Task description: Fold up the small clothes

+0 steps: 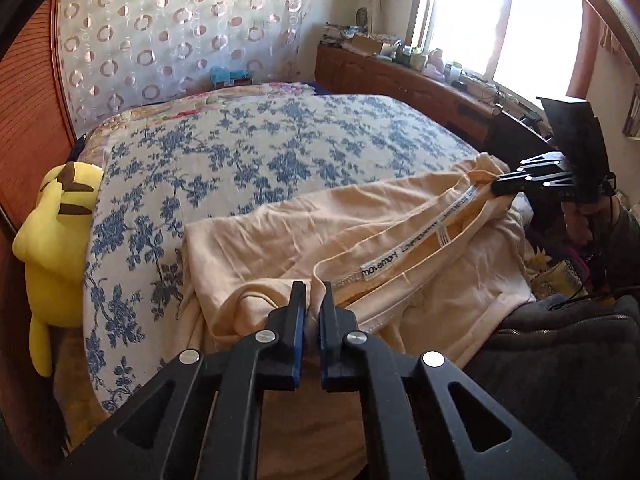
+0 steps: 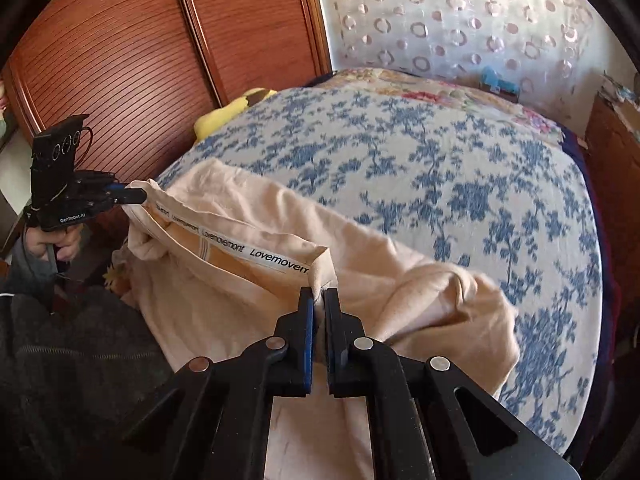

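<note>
A pale peach garment [image 1: 304, 236] with a white printed band along its opening lies on the blue-flowered bed cover [image 1: 240, 148], its near part lifted. In the left wrist view my left gripper [image 1: 313, 290] is shut on one end of the garment's banded edge. My right gripper [image 1: 506, 187] pinches the other end at the far right. The right wrist view shows my right gripper [image 2: 319, 294] shut on a fold of the garment [image 2: 248, 296] beside the band, with my left gripper [image 2: 136, 196] holding the far corner at the left. The edge hangs stretched between them.
A yellow plush toy [image 1: 56, 240] leans at the bed's left side against a wooden wardrobe [image 2: 120, 60]. A patterned curtain [image 1: 180, 32] hangs behind the bed. A cluttered wooden sideboard [image 1: 400, 72] runs under the window. The person's dark clothing [image 2: 72, 368] fills the near side.
</note>
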Demonstrator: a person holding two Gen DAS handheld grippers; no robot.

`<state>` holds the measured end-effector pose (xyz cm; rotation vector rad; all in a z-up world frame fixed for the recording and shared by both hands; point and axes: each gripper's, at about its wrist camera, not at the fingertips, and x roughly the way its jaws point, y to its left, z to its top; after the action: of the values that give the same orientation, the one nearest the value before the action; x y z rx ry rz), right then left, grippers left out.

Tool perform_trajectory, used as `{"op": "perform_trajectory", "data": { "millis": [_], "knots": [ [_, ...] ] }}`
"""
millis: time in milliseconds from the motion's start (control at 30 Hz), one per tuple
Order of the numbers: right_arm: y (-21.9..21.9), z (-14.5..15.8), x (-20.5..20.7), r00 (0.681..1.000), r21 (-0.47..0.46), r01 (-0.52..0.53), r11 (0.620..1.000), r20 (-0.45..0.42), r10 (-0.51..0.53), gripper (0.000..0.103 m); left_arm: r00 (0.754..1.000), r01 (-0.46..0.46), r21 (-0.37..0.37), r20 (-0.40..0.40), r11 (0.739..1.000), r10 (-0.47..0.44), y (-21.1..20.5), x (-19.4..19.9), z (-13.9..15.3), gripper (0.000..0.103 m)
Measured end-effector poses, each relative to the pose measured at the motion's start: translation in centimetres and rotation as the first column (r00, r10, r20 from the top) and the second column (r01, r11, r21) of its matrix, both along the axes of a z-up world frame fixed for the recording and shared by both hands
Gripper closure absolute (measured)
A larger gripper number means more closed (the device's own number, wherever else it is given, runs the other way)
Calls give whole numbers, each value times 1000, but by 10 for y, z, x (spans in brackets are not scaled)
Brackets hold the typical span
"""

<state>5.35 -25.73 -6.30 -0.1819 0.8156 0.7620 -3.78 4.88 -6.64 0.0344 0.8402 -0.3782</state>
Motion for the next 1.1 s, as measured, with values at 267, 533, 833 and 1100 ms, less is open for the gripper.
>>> {"op": "perform_trajectory", "data": {
  "millis": [267, 533, 833, 1100],
  "knots": [
    [3, 5, -7, 999, -8, 16, 1000, 39, -15, 94, 1000, 7, 3, 1, 1000, -7, -5, 2, -3, 77],
    [-16, 23, -11, 991, -8, 80, 997, 112, -79, 79, 999, -9, 48, 48, 999, 7, -7, 4, 7, 30],
    [-41, 26, 10, 968, -26, 201, 979, 161, -194, 71, 996, -45, 50, 79, 998, 41, -1, 12, 15, 25],
    [-74, 1, 52, 929, -11, 353, 936, 127, -349, 59, 985, -123, 27, 127, 992, 119, 21, 26, 24, 25]
  ]
}}
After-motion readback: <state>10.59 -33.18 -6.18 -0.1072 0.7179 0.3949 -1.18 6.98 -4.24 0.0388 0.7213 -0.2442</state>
